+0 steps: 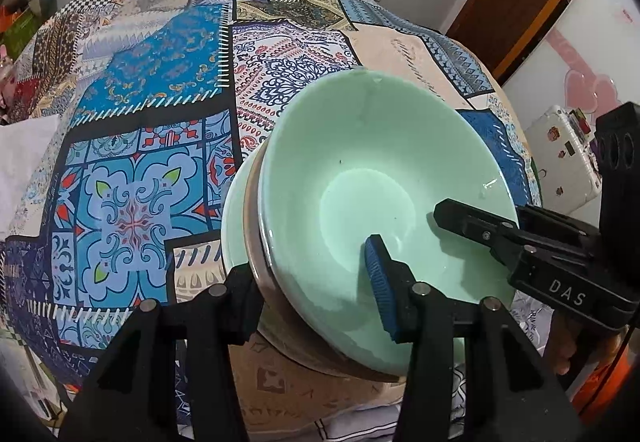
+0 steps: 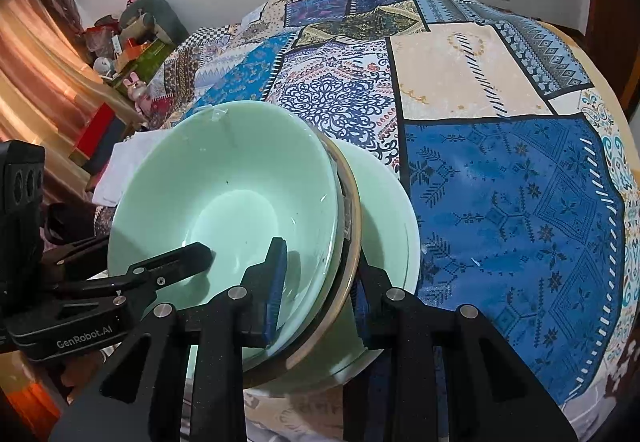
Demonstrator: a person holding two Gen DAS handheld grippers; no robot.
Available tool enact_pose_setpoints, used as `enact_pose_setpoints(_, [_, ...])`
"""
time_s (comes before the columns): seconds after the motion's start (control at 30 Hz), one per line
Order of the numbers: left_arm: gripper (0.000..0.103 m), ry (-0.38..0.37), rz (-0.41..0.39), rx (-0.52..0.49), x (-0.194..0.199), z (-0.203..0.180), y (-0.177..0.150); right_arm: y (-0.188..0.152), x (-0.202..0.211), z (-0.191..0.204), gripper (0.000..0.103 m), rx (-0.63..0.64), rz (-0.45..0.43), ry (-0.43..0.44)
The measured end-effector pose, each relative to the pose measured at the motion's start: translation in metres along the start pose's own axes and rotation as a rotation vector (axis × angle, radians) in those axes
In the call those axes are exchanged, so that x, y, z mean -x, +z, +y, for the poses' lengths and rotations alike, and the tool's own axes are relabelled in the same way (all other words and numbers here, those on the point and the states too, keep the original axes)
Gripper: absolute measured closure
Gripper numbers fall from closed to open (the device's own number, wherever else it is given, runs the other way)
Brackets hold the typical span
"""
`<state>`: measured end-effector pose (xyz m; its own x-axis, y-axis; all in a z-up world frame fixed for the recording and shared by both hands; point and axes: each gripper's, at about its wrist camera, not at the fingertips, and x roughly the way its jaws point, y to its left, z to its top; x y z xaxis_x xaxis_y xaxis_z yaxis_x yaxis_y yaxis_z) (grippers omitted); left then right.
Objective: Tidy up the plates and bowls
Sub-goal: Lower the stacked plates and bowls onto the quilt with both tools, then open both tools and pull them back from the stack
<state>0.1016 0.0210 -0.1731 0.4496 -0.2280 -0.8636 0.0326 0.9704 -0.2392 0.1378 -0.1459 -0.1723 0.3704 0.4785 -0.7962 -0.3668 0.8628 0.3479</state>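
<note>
Patchwork cloth (image 1: 160, 178) under bowl stack (image 1: 360, 170)

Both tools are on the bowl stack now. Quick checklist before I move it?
1. Left tool clamped across the bowl stack rim: ok.
2. Right tool clamped across the opposite rim: ok.
3. Top green bowl nested inside the brown-rimmed bowl: ok.
4. Top green bowl empty: ok.
5. Stack bottom resting on the tablecloth: cannot tell.
</note>
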Motion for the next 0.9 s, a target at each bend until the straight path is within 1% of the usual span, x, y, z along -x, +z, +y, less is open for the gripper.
enact_pose_setpoints(0.13, [0.056,-0.001,-0.005,0.002,0.0,0.001,-0.001,-0.002,0.001,0.0,0.073,0.003,-0.007,0.013])
enact_pose_setpoints(0.2, [0.055,0.046,-0.031,-0.013,0.002,-0.001,-0.001,-0.003,0.001,0.0,0.072,0.004,-0.011,0.019])
enact_pose_setpoints(0.23, [0.055,0.055,-0.034,-0.017,0.003,-0.001,-0.001,-0.004,0.001,-0.001,0.072,0.003,-0.018,0.018])
enact_pose_setpoints(0.33, [0.052,0.057,-0.036,-0.003,0.008,0.004,-0.003,-0.008,0.01,0.003,0.07,0.035,-0.052,-0.016])
enact_pose_setpoints(0.4, [0.051,0.063,-0.043,0.005,0.013,0.007,-0.005,-0.01,0.018,0.005,0.069,0.059,-0.081,-0.045])
enact_pose_setpoints(0.5, [0.051,0.074,-0.082,0.007,0.029,0.007,-0.006,-0.012,0.031,0.01,0.068,0.087,-0.113,-0.067])
enact_pose_setpoints(0.6, [0.05,0.084,-0.165,-0.011,0.058,-0.001,-0.007,-0.012,0.049,0.012,0.068,0.084,-0.152,-0.06])
enact_pose_setpoints(0.67, [0.047,0.091,-0.231,-0.024,0.08,-0.008,-0.009,-0.01,0.065,0.016,0.068,0.091,-0.195,-0.052])
enact_pose_setpoints(0.73, [0.044,0.091,-0.307,-0.04,0.105,-0.015,-0.011,-0.008,0.082,0.022,0.065,0.094,-0.243,-0.034])
enact_pose_setpoints(0.8, [0.042,0.093,-0.363,-0.05,0.123,-0.021,-0.013,-0.008,0.098,0.028,0.06,0.104,-0.293,-0.025])
enact_pose_setpoints(0.9, [0.042,0.087,-0.457,-0.078,0.154,-0.032,-0.017,-0.01,0.124,0.042,0.059,0.142,-0.374,-0.027])
